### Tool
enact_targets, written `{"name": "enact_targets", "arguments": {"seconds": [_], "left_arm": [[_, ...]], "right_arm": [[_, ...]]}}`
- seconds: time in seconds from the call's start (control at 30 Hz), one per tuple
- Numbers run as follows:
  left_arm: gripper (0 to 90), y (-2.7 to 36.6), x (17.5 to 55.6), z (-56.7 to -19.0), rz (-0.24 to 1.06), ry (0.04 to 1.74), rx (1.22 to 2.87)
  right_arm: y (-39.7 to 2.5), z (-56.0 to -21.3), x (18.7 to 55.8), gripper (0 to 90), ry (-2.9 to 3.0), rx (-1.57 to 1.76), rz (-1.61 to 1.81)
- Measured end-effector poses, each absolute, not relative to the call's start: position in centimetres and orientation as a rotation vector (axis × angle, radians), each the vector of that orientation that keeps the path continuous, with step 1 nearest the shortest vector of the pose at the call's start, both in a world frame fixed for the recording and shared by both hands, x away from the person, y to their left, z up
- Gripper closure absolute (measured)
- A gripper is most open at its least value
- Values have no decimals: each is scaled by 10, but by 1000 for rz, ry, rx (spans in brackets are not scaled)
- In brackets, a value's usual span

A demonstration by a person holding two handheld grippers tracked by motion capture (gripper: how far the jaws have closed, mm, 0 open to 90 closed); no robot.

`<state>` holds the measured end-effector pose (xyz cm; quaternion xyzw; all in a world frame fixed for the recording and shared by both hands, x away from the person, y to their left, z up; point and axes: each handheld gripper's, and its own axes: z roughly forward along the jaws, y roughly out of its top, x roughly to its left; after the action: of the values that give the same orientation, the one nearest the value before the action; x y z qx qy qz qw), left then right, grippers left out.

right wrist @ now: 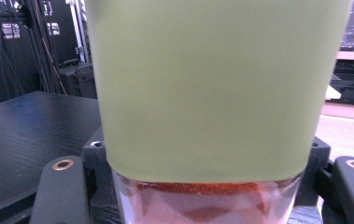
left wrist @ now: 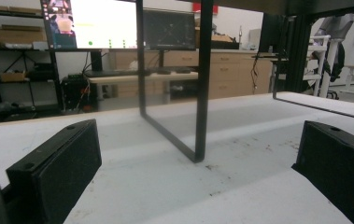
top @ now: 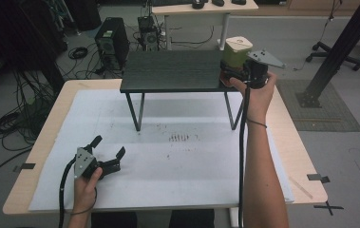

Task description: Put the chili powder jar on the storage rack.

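While the person's left hand [top: 86, 187] rested near the table's near-left corner, the left gripper [top: 107, 154] it held lay low over the white sheet [top: 177, 161] that covered most of the table [top: 306, 166], its jaws spread wide with nothing between them. In the left gripper view the two black pads [left wrist: 58, 165] stood far apart at either side, with bare white sheet between them and a thin black leg [left wrist: 202, 79] of the stand rising just ahead. A patch of small dark specks [top: 180, 137] marked the sheet around the middle of the table.

Farther back, toward the table's far edge, a low black stand [top: 173, 71] stood on slim legs. At its right end, the right hand [top: 258, 92] reached up with the right gripper [top: 237, 71], which carried a grey three-cornered plate [top: 265, 58]. Its jaws were closed on the jar [top: 237, 52], a container with a pale green upper part and a beige lid. In the right gripper view the jar [right wrist: 212, 88] stood upright directly between the jaws, clear at its base with something reddish inside; whether that base rested on the stand's dark top or hung just above it could not be told.

Beyond the table, a computer tower [top: 112, 42] and loose cables [top: 16, 118] sat on the floor.
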<state>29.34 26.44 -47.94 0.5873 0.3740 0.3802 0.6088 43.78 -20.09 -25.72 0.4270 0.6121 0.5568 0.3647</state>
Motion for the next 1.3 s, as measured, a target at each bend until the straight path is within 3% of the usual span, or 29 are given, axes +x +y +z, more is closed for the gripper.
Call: {"name": "enact_targets", "arguments": {"seconds": [1.3], "left_arm": [[4,264,293,-479,881,865,1358]], "right_arm": [[-201,-261,438,304,1563,1067,1445]]}}
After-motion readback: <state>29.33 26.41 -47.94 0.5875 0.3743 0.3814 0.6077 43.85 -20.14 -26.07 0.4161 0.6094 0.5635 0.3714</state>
